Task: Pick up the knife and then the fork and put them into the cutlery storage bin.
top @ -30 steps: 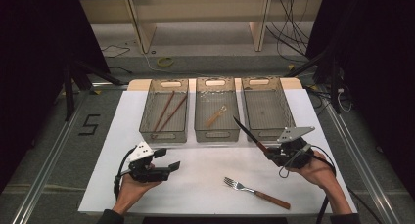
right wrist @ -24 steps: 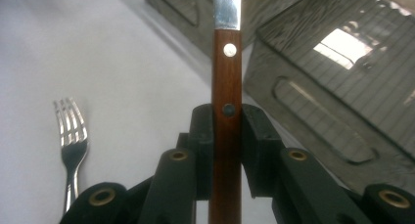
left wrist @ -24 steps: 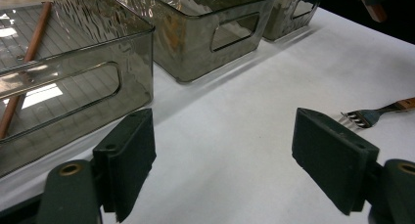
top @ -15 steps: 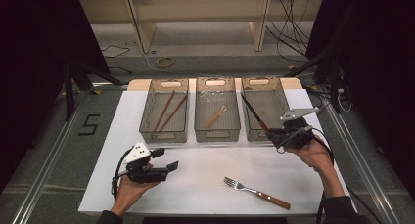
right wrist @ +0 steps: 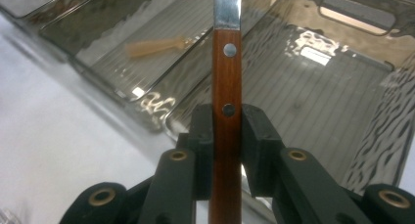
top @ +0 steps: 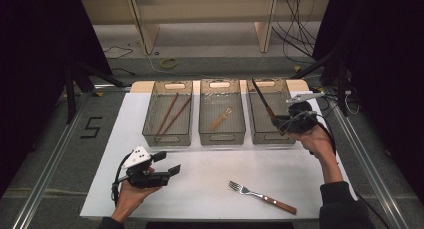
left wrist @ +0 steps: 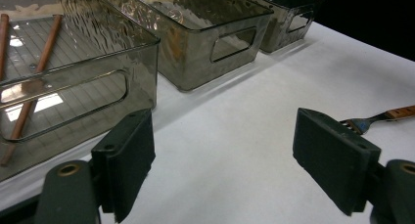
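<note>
My right gripper (top: pixel 280 121) (right wrist: pixel 226 136) is shut on the wooden handle of a knife (top: pixel 262 100) (right wrist: pixel 226 62), and holds it over the right-hand bin (top: pixel 270 136) (right wrist: pixel 342 116), blade pointing away toward the bin's far end. My left gripper (top: pixel 167 165) (left wrist: pixel 222 168) rests open near the table's front left, nothing between its pads. A fork (top: pixel 262 196) (left wrist: pixel 377 117) with a wooden handle lies on the white table near the front right. The middle bin (top: pixel 221 134) holds a small wooden utensil (top: pixel 220 120) (right wrist: pixel 156 46). Two chopsticks (top: pixel 170 114) (left wrist: pixel 34 79) lie in the left bin (top: pixel 167 134).
Three smoky clear bins stand side by side across the back of the white table (top: pixel 210 174). Metal rails (top: pixel 45 174) run along both sides of the table. Cables (top: pixel 300 29) lie on the floor beyond.
My right gripper has carried the knife up and away from the table's front, from in front of the right bin to over it. The left gripper has stayed put.
</note>
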